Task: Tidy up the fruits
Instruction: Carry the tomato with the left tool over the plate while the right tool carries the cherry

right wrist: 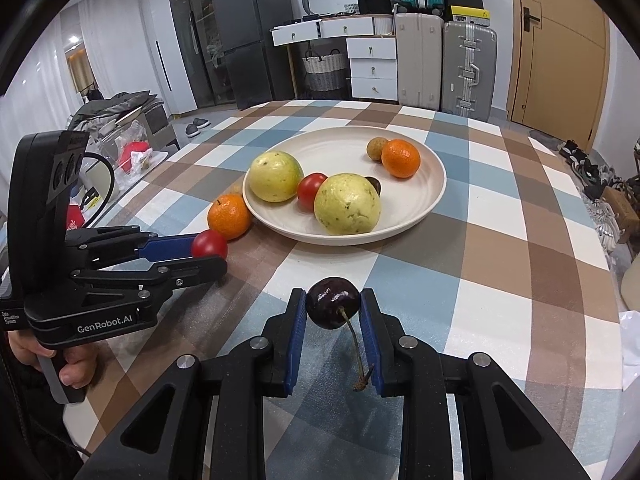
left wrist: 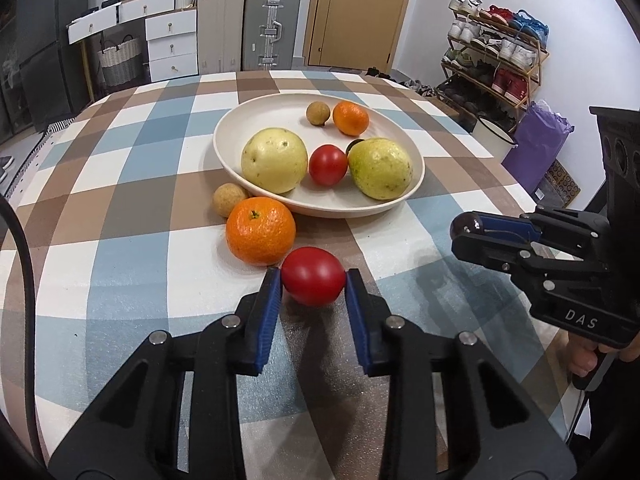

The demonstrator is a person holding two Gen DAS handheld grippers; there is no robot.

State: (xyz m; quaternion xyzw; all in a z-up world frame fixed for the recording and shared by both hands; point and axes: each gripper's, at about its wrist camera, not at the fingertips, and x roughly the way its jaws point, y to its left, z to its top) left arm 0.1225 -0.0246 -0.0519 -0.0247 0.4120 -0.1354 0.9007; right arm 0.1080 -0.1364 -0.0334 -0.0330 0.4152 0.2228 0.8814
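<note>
Two tomatoes, two oranges, two guavas, two longans, two cherries. The plate, mid-frame, holds both guavas, one tomato, one orange, one longan and a half-hidden cherry. Lower centre, the left gripper pinches a tomato; the right gripper clamps a cherry.
</note>
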